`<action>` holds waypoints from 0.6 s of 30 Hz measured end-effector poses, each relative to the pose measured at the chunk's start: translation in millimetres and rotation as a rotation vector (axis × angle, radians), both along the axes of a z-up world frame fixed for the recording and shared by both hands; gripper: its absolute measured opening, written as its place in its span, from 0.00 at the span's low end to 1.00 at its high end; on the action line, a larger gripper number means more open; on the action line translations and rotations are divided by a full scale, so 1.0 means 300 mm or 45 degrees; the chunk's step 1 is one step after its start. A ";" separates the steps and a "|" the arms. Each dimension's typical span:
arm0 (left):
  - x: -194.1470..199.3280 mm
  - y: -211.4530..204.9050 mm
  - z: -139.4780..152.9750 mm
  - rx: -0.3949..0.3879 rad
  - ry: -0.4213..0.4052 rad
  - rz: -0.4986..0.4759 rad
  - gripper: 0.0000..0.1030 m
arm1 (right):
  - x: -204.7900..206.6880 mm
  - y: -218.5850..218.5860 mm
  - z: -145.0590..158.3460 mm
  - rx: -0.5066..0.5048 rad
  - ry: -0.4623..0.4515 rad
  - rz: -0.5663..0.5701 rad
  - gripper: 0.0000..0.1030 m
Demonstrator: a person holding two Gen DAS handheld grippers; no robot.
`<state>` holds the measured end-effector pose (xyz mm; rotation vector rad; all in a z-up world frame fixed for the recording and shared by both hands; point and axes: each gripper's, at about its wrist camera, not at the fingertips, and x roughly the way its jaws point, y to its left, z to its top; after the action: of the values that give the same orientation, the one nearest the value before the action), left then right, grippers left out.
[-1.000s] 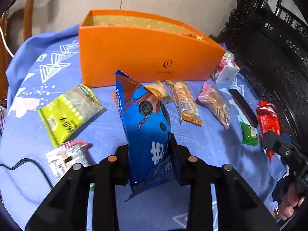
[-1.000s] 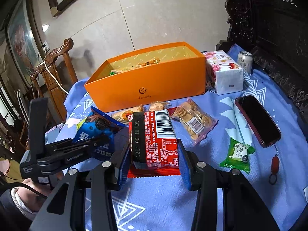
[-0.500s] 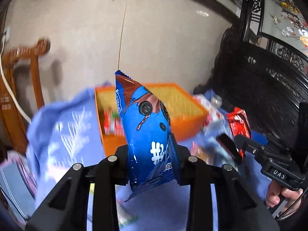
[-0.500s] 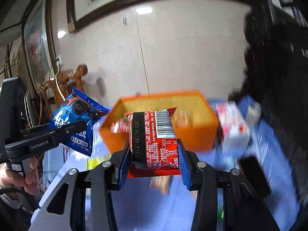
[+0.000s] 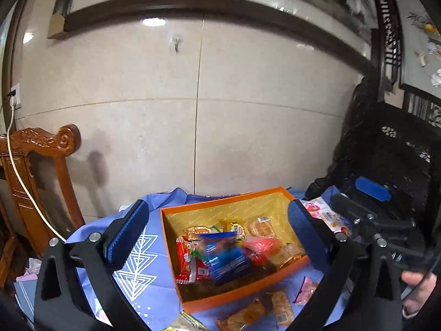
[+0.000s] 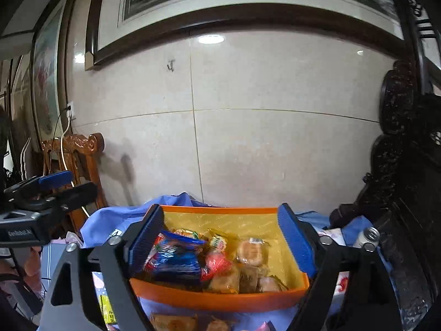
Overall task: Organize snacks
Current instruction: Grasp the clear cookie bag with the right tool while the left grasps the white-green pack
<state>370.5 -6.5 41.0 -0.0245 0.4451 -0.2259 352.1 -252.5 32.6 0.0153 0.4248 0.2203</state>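
Note:
The orange box (image 5: 242,298) (image 6: 220,300) with a yellow lining stands on the blue cloth and holds several snack packets. The blue cookie bag (image 5: 226,256) (image 6: 176,262) lies blurred on top of them, with a red packet (image 5: 259,248) (image 6: 217,262) beside it. My left gripper (image 5: 217,226) is open and empty above the box. My right gripper (image 6: 220,229) is open and empty above the box too. The right gripper's body shows at the right of the left wrist view (image 5: 372,220); the left one shows at the left of the right wrist view (image 6: 41,193).
Loose biscuit packets (image 5: 278,306) and a pink packet (image 5: 306,289) lie on the cloth in front of the box. A tissue pack (image 5: 328,215) and a can (image 6: 368,237) stand to its right. A wooden chair (image 5: 41,171) stands left, dark carved furniture (image 6: 408,193) right.
Both grippers have opened and let go. The blue cookie bag and the red packet have dropped into the orange box. Both cameras now look higher, at the wall.

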 end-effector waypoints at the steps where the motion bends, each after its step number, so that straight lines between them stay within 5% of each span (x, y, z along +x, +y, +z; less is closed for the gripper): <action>1: -0.015 0.005 -0.002 0.004 0.002 0.001 0.96 | -0.016 -0.008 0.000 0.006 0.006 -0.005 0.89; 10: -0.249 0.024 -0.054 0.037 0.018 -0.039 0.96 | -0.244 -0.081 -0.043 -0.043 0.030 0.004 0.96; 18: -0.469 0.040 -0.337 0.090 0.146 -0.078 0.96 | -0.282 -0.143 -0.361 -0.171 0.317 0.076 0.96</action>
<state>229.8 5.4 -60.0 0.0456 0.5680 -0.2699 267.5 -295.3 -75.8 -0.1030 0.6876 0.2489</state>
